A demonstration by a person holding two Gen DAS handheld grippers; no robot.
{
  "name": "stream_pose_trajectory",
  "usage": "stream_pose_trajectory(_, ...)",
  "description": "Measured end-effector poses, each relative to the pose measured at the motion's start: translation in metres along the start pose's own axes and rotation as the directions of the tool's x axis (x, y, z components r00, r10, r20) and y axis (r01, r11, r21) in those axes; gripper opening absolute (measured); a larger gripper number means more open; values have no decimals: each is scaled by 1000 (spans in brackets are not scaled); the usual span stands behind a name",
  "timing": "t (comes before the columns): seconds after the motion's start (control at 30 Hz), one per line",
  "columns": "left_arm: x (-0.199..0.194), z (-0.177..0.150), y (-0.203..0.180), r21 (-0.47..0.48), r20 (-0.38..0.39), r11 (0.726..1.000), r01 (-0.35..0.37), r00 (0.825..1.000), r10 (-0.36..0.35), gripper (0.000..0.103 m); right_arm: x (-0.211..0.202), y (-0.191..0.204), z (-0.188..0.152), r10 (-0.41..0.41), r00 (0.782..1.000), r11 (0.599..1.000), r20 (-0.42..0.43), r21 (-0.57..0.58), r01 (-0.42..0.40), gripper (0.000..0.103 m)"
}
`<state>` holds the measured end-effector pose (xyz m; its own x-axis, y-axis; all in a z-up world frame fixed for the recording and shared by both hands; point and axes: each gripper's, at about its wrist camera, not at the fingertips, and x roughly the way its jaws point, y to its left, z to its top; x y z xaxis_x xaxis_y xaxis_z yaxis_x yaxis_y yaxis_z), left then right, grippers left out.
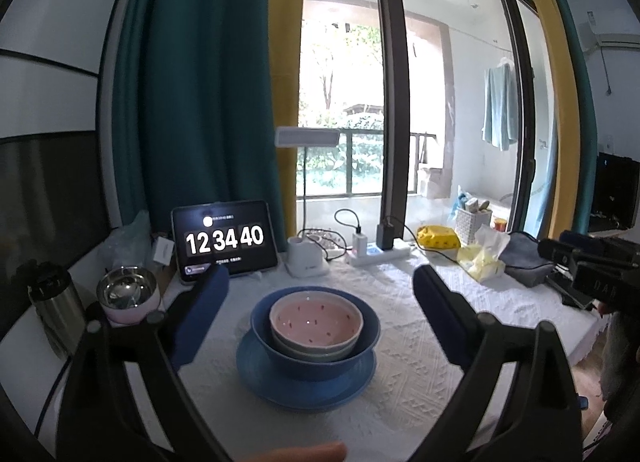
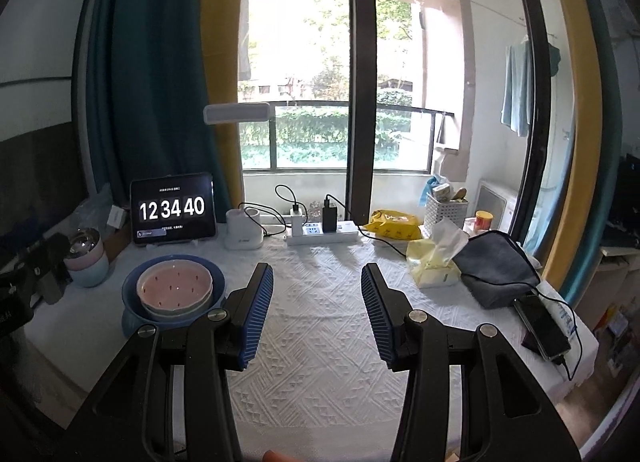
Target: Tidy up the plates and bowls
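1. The worktop (image 1: pixel 420 374) has a white bumpy cloth on it and stands by a big window.
2. A blue plate (image 1: pixel 306 386) lies flat on the cloth, near the front of the left wrist view.
3. A big blue bowl (image 1: pixel 316 346) sits on the blue plate.
4. A pink bowl (image 1: pixel 316 320) with small dark red marks sits inside the blue bowl, on top of another pale bowl whose rim just peeks out under it.
5. The left gripper (image 1: pixel 320 294) has its two blue fingers far apart. The stack of bowls shows between them, but the fingers do not touch it. It holds nothing.
6. The right gripper (image 2: pixel 317 302) has its fingers partly apart, with only white cloth showing between them. It holds nothing.
7. In the right wrist view the same stack sits to the left of the right gripper, with the pink bowl (image 2: pixel 174 286) on top.
8. A shiny metal bowl (image 1: pixel 127 288) sits in a pale pink cup at the left side of the worktop, well apart from the stack.
9. A tablet (image 1: pixel 224 240) stands at the back and shows 12 34 40 in big white numbers.
10. A white lamp base (image 1: pixel 306 258) and a white power strip (image 1: pixel 380 254) sit at the back too.
11. A yellow tissue pack (image 2: pixel 434 270), a grey pouch (image 2: pixel 494 268) and a phone (image 2: pixel 542 328) lie on the right side.
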<state>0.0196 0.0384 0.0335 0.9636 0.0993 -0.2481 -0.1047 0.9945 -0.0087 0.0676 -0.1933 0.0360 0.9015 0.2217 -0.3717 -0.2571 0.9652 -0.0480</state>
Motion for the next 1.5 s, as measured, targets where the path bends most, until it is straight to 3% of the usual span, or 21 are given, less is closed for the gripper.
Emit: stream_pose_trajectory(1.5, 1, -5, -3, -19, -25, 1000, 9, 1000, -9, 95, 3, 2, -1, 7, 1000, 1000, -20, 16, -7, 49)
